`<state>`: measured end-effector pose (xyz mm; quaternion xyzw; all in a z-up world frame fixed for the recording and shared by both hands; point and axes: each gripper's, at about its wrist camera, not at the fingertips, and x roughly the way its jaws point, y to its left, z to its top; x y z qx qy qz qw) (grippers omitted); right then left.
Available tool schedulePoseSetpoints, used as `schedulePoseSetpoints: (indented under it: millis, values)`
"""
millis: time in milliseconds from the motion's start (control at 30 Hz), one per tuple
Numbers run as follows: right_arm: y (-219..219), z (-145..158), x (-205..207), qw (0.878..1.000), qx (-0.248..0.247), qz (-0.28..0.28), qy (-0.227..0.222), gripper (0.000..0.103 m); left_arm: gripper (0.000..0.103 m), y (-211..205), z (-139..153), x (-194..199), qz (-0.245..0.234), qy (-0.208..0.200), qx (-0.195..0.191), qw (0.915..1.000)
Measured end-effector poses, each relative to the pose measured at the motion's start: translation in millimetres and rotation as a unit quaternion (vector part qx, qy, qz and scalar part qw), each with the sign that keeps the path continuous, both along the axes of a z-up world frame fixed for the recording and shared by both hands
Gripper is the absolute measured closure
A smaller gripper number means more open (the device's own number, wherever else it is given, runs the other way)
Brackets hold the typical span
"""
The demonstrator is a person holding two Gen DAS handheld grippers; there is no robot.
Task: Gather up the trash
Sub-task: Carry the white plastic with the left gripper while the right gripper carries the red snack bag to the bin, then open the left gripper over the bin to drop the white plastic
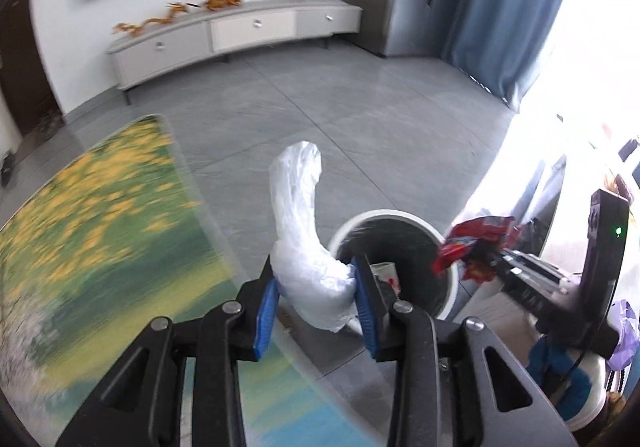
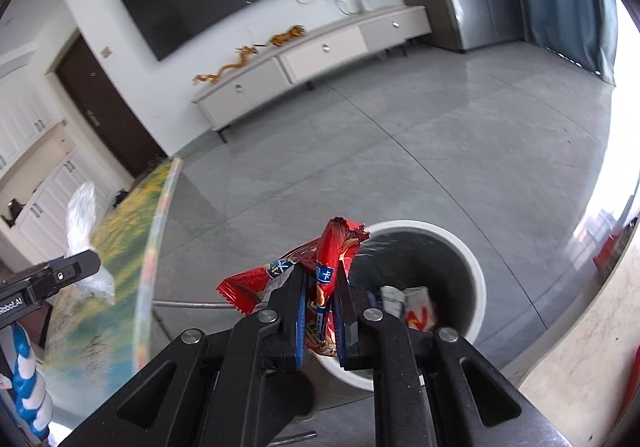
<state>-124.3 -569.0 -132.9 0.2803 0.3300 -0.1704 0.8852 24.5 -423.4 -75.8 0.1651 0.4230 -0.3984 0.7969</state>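
My left gripper [image 1: 316,279] is shut on a crumpled clear plastic bag [image 1: 304,223] and holds it over the glass table's edge, just left of the white trash bin [image 1: 450,283]. My right gripper [image 2: 320,279] is shut on a red snack wrapper [image 2: 332,247] and holds it above the near left rim of the bin [image 2: 476,271]. The right gripper with the wrapper [image 1: 476,243] also shows in the left wrist view, at the bin's right rim. The bin holds some paper and wrapper trash [image 2: 412,307]. The left gripper's finger and bag [image 2: 84,231] show at the left of the right wrist view.
A glass table with a yellow-green flower mat [image 1: 92,215] lies to the left. Grey tile floor [image 1: 340,99] stretches to a low TV cabinet [image 1: 240,35] at the back wall. Blue curtains [image 1: 512,7] hang at the right. Bright window light washes out the right side.
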Motion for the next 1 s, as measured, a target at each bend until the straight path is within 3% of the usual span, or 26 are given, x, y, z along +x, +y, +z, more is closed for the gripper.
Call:
schedulePoseSetpoints:
  millis: [200, 333, 433, 500, 700, 1000]
  values:
    - [-27, -25, 12, 0.999, 0.005, -0.023, 0.029, 0.086, 0.068, -61, -25, 3, -0.026, 0.038, 0.001, 0.9989]
    - [-38, -38, 10, 0.998, 0.003, -0.052, 0.045, 0.057, 0.063, -82, -36, 7, -0.033, 0.061, -0.006, 0.9976]
    - [-42, -40, 8, 0.997, 0.000, -0.064, 0.051, 0.057, 0.053, -90, -39, 10, -0.034, 0.079, -0.017, 0.9962]
    - [-42, -37, 5, 0.996, -0.005, -0.068, 0.053, 0.057, 0.053, -94, -40, 13, -0.035, 0.086, -0.024, 0.9954]
    - [-39, -28, -2, 0.995, -0.019, -0.080, 0.055, 0.052, 0.053, -84, -37, 13, -0.036, 0.086, -0.025, 0.9953]
    - [-35, -29, 8, 0.994, -0.009, -0.066, 0.083, 0.042, 0.053, -33, -13, 19, -0.004, 0.055, -0.034, 0.9979]
